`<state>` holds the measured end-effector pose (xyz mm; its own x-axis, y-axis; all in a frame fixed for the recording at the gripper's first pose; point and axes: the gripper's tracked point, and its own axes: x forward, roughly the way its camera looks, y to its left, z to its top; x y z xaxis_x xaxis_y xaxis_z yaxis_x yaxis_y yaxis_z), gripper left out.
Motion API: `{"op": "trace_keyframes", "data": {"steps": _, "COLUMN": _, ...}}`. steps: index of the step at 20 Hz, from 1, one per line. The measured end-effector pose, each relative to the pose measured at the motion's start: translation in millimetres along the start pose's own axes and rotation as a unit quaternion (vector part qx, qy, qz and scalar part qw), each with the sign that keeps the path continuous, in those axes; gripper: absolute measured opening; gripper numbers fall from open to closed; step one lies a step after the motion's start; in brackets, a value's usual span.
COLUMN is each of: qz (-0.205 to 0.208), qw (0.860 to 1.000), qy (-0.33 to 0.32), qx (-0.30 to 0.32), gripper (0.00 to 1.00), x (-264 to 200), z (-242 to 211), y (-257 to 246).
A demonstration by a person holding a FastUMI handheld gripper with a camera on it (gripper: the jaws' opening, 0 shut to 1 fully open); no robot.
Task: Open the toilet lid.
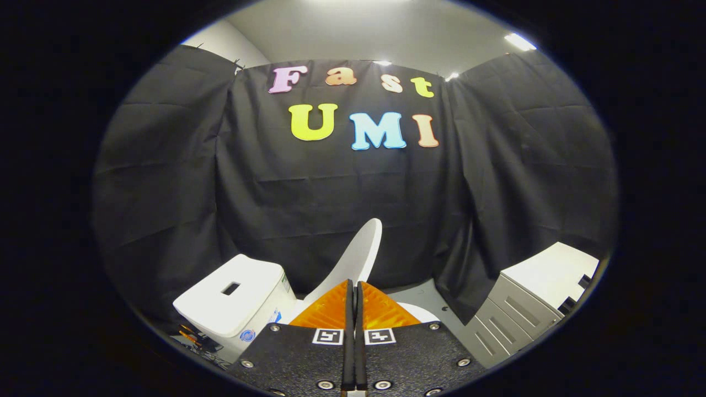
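The white toilet lid [358,253] stands partly raised and tilted, rising from just behind my fingertips. Its top edge leans away from the white tank [234,292], which stands to the left of it. My gripper [353,284] has its two orange fingers [325,311] pressed flat together, with only a thin dark seam between them. The tips reach the lid's lower part, and whether they touch it is hidden. A sliver of the white seat or bowl rim [422,314] shows to the right of the fingers.
A grey drawer cabinet [524,311] with a white top stands to the right of the toilet. Black cloth walls close in behind and on both sides. Grey floor [424,289] shows between the toilet and the cabinet.
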<state>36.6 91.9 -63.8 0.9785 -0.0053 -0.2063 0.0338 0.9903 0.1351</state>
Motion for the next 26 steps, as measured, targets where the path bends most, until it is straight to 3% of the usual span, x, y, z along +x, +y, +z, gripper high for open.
{"op": "trace_keyframes", "data": {"steps": 26, "qz": 0.109, "qw": 0.993, "qy": -0.042, "qx": -0.028, "gripper": 0.00, "x": 21, "z": 40, "y": 191}}
